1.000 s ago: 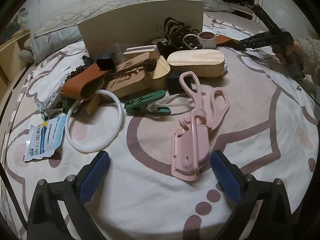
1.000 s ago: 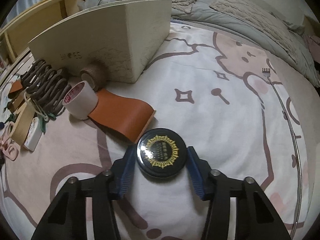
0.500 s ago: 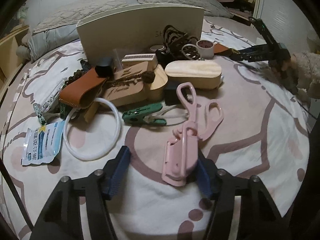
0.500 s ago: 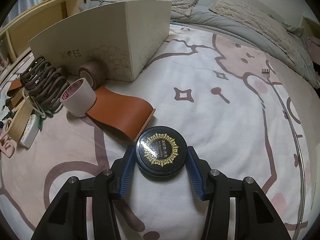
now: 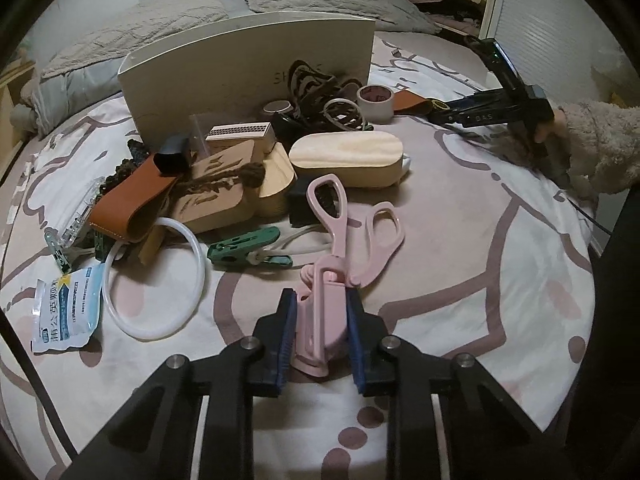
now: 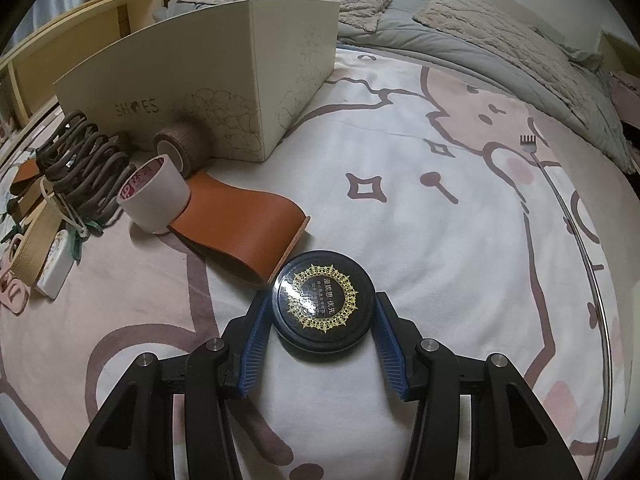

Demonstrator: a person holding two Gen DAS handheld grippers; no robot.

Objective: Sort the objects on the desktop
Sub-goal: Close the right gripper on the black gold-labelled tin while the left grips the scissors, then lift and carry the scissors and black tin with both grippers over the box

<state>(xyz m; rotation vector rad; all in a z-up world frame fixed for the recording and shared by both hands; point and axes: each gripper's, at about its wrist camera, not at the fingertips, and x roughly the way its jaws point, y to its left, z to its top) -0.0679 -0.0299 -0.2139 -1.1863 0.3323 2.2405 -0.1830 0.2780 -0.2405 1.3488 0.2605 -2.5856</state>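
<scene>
Pink scissors (image 5: 348,236) in a pink sheath lie on the patterned bedspread in front of a pile of small items. My left gripper (image 5: 320,300) is closing on the sheath end, and its blue pads press both sides. In the right wrist view a round black tin (image 6: 323,304) with a gold emblem rests on the bedspread. My right gripper (image 6: 322,300) is shut on it, a pad against each side. From the left wrist view the right gripper (image 5: 480,112) shows at the far right, held by a hand in a fuzzy sleeve (image 5: 600,144).
A cream shoe box (image 5: 248,64) stands behind the pile. Near the scissors lie a green clip (image 5: 244,246), a white ring (image 5: 156,276), an oval wooden box (image 5: 346,158) and a blue sachet (image 5: 66,308). A tan leather strip (image 6: 240,220), tape roll (image 6: 154,192) and coiled cord (image 6: 80,156) lie left of the tin.
The left gripper has come forward over the sheath end of the pink scissors and shut from wide open onto it. The right gripper still holds the black tin in the same spot.
</scene>
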